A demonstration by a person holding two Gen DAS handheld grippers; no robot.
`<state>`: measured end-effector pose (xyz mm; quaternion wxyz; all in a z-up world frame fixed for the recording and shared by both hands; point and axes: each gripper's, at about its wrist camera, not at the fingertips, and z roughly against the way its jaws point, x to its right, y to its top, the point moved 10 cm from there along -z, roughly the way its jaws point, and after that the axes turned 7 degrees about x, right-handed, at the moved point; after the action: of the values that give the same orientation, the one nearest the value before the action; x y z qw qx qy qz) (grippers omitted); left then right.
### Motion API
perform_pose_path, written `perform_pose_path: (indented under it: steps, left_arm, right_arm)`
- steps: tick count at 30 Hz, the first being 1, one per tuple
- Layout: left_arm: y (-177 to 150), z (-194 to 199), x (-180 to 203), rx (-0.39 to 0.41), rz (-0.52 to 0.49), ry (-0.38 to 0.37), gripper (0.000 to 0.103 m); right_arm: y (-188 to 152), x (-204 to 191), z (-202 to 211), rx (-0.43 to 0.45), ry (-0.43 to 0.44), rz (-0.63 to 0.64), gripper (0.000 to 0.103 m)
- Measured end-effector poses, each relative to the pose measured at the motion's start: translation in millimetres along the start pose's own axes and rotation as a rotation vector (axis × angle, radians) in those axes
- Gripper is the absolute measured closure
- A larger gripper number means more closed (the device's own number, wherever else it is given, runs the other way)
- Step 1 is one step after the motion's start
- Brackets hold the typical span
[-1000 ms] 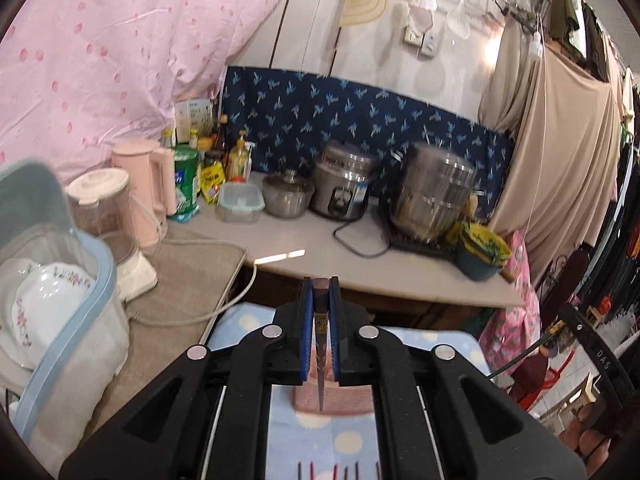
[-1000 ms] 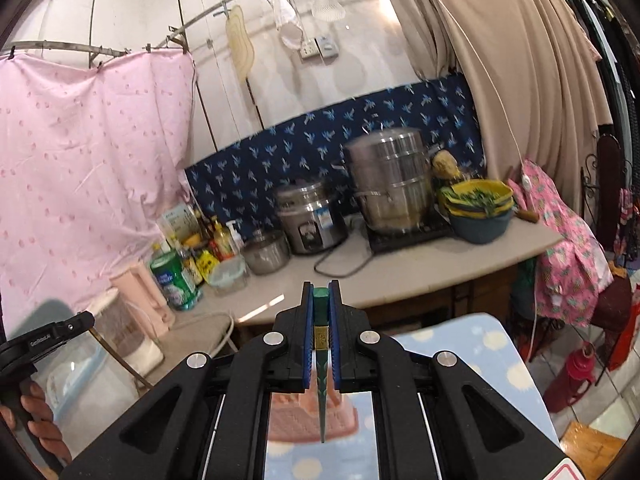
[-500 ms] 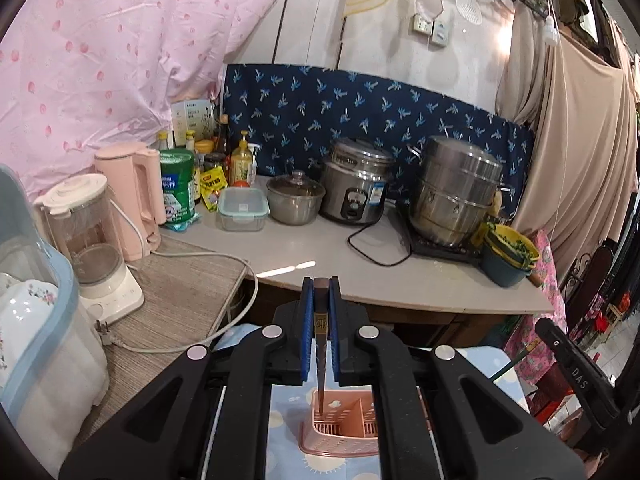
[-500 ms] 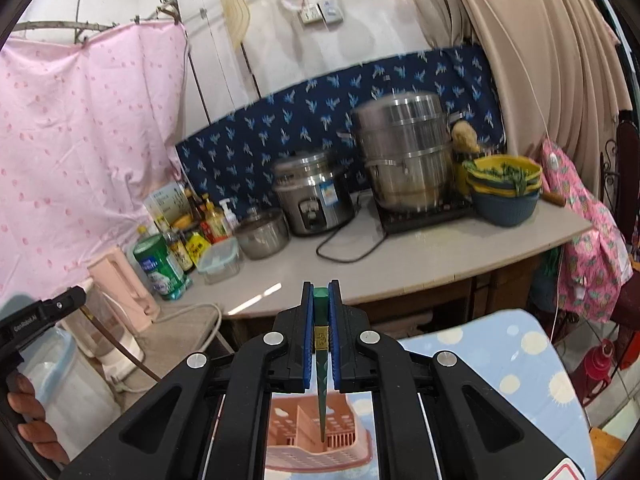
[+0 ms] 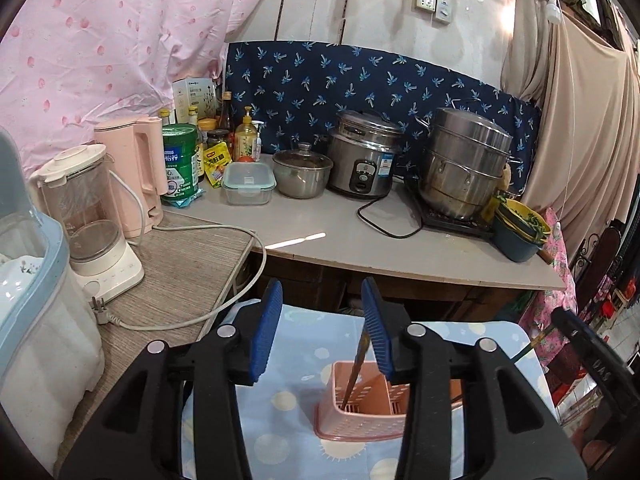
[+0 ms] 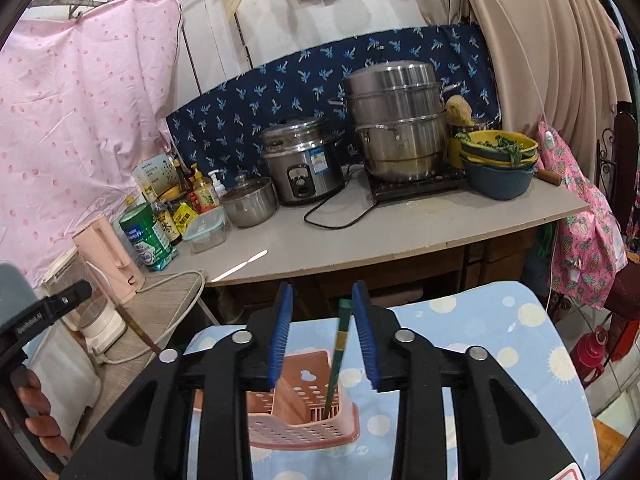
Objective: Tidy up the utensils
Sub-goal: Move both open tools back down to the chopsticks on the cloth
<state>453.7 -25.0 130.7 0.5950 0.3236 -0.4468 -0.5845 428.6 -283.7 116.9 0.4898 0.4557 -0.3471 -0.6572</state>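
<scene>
The left gripper [image 5: 322,330] hangs over a small table spread with a pale blue cloth printed with suns and dots [image 5: 288,412]. Its blue-padded jaws are opening, and a slim brown chopstick [image 5: 356,368] stands between them, leaning close by the right-hand pad with its lower end down in a pink perforated plastic utensil basket [image 5: 360,420]. The basket sits toward the cloth's near middle. The right gripper [image 6: 322,330] is likewise opening its jaws over the same basket [image 6: 304,428]; a green chopstick with a yellow band [image 6: 340,344] stands between them, tilted, its tip inside the right compartment. Whether either pad touches its stick cannot be told. Behind, a grey counter [image 5: 360,236] carries a steel rice cooker [image 5: 364,160] and a stacked steel steamer pot [image 5: 464,160].
</scene>
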Motion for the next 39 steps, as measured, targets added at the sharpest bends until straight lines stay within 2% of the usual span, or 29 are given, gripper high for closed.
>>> perform_pose_path:
  steps: [1,4,8,12,16,20,27,33,39]
  left_arm:
    - [-1.3,4.1,-2.3,-0.003,0.003,0.004,0.054]
    - [-6.0,19.2,-7.7,-0.005,0.015,0.005,0.047]
    - [-19.8,43.0,-14.2,-0.02,0.013,0.012,0.044]
    - [-45.9,71.9,-20.2,-0.043,0.005,0.01,0.044]
    - [-81.4,99.6,-25.2,-0.068,-0.028,0.029,0.044]
    - [-123.5,123.2,-26.7,-0.11,-0.044,0.031,0.044]
    - [-189.3,157.5,-18.7,-0.174,-0.091,0.029,0.044]
    - [-227.5,177.0,-9.8,-0.217,-0.114,0.008,0.044]
    - [-265.4,186.9,-8.3,-0.272,-0.109,0.003,0.044]
  right_arm:
    - [1.8,0.3,8.2,0.011,-0.001,0.001,0.063]
    - [4.6,4.0,31.9,0.036,-0.009,0.006,0.058]
    - [-2.7,11.7,69.4,0.048,-0.025,0.009,0.054]
    - [-27.8,21.7,106.6,0.028,-0.049,0.017,0.05]
    - [-72.5,33.9,142.5,-0.023,-0.065,0.017,0.049]
    - [-131.0,45.6,168.3,-0.118,-0.076,-0.003,0.049]
    - [-225.8,52.7,199.5,-0.261,-0.115,0.04,0.051]
    - [-276.1,49.3,217.8,-0.317,-0.116,0.078,0.057]
    - [-308.7,47.4,225.9,-0.362,-0.118,0.11,0.064]
